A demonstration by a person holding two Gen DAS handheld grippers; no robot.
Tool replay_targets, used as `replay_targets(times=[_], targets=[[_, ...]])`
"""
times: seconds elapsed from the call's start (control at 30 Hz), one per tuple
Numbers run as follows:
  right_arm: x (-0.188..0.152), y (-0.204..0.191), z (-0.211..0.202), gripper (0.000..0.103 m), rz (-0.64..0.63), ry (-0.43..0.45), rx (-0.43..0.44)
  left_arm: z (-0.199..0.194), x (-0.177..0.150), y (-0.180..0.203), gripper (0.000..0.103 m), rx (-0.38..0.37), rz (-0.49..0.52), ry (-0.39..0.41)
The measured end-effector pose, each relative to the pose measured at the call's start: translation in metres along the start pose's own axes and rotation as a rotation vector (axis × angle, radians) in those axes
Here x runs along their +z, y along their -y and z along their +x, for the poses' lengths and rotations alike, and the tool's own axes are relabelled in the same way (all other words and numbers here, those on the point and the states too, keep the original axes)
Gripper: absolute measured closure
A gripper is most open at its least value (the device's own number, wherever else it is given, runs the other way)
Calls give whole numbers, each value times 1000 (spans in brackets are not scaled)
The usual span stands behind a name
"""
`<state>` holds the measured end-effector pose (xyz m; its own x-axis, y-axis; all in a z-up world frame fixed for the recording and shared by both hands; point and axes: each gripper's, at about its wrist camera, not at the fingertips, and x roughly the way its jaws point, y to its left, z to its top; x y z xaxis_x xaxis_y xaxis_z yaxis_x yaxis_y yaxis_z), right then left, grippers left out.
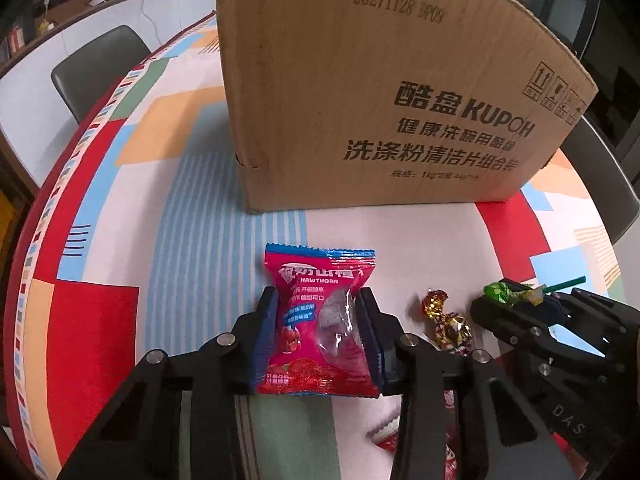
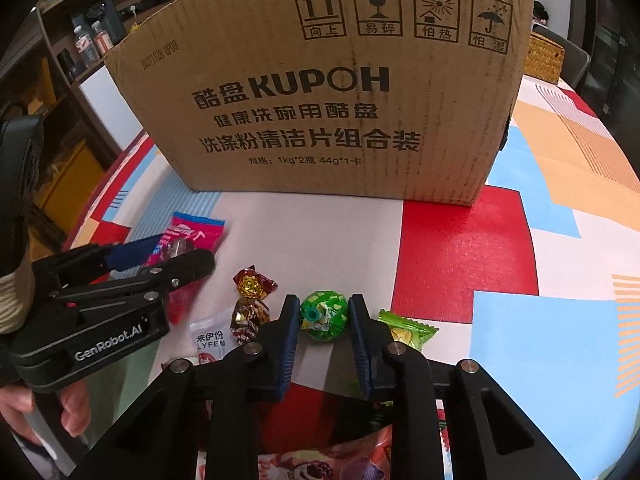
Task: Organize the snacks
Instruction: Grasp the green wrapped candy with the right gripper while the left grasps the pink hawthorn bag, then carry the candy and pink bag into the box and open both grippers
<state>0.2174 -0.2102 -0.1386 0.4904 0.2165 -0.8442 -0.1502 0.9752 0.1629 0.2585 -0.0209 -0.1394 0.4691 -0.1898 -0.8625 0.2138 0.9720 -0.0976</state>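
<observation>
1. Hawthorn packet [image 1: 316,320] on the tablecloth [image 1: 192,216] in front of the cardboard box [image 1: 360,92]: light, crinkly, slippery film, so best pinched across the flat middle.
2. Left gripper [image 1: 316,312] narrowed onto both packet sides, probably gripping already.
3. Green lollipop [image 2: 323,316] near the foil candies [image 2: 250,300]: hard round head, prone to rolling out.
4. Right gripper [image 2: 324,314] snug around that head, stick pointing back toward the camera.

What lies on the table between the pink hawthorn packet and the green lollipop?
Two foil-wrapped candies lie between the hawthorn packet and the green lollipop, clearest in the right wrist view.
</observation>
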Motion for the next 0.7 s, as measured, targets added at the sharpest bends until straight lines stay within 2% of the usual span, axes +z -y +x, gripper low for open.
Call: replay_targets(times=[0.3, 0.7], targets=[[1, 6, -22, 77, 11, 35, 14, -32, -4, 6, 68, -31, 7, 60], [15, -4, -84, 77, -31, 174, 16, -95, 3, 17, 69, -42, 35, 200]])
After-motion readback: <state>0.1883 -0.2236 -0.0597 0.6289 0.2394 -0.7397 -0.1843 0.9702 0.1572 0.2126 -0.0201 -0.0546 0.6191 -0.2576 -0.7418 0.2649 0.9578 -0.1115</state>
